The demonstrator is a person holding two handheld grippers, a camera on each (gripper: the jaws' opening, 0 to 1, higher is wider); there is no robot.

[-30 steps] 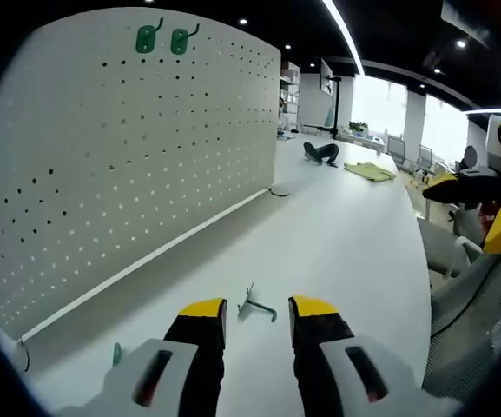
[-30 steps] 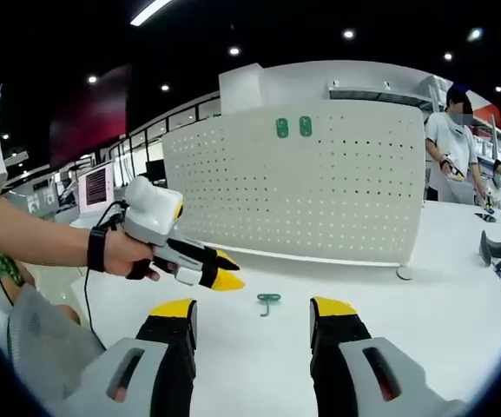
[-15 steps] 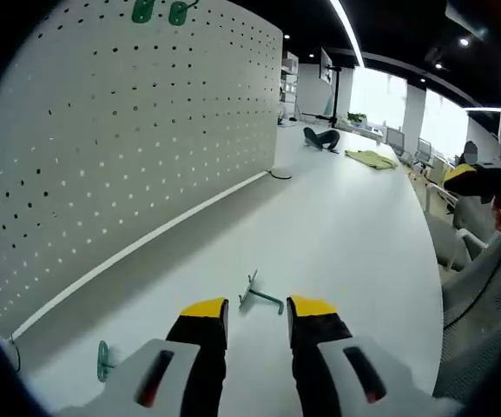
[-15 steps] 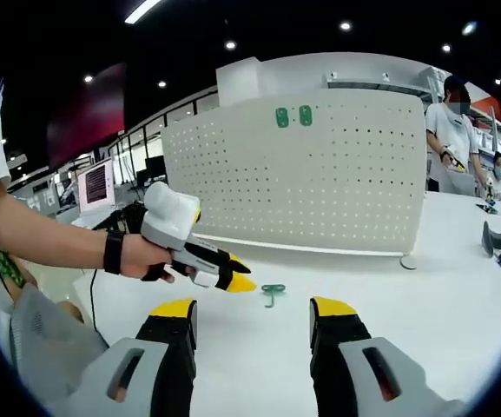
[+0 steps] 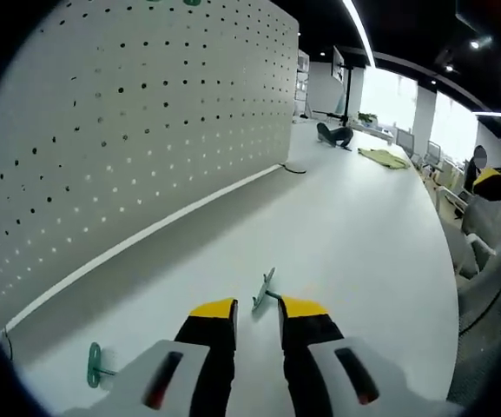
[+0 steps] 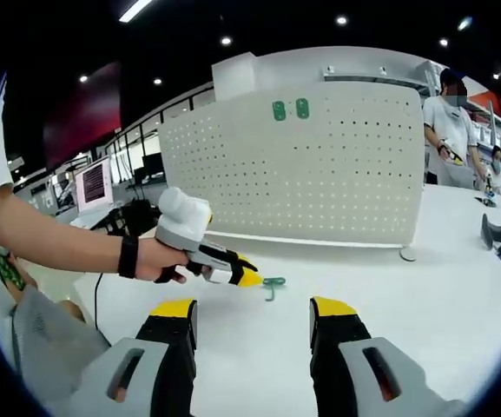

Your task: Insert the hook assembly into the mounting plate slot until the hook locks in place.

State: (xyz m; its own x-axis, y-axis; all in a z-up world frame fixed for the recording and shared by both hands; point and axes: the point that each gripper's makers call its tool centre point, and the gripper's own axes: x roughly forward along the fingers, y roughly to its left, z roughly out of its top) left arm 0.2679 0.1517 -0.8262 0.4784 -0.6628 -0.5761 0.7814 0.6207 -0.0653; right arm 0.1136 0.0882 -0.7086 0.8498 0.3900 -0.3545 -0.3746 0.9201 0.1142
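A green hook point(image 5: 265, 290) lies on the white table point(image 5: 354, 226), just ahead of my left gripper point(image 5: 257, 308). Its shaft end reaches into the narrow gap between the yellow tips, and the jaws stand open around it. A second green hook point(image 5: 94, 365) lies to the left near the pegboard's foot. The white pegboard point(image 5: 128, 130) rises at the left. In the right gripper view, the left gripper point(image 6: 248, 279) points at the hook point(image 6: 273, 283), and two green hooks point(image 6: 290, 109) hang high on the pegboard point(image 6: 319, 182). My right gripper point(image 6: 253, 308) hangs open over the table, holding nothing.
A person point(image 6: 445, 122) stands beyond the pegboard's right end. A dark object point(image 6: 496, 234) and a yellow-green cloth point(image 5: 385, 156) lie far down the table. A small round base with a cable point(image 6: 406, 254) sits at the pegboard's corner. The table edge point(image 5: 445, 261) runs along the right.
My left gripper has moved forward and down onto the lying hook, and its jaws have narrowed around it. The right gripper has stayed still and open.
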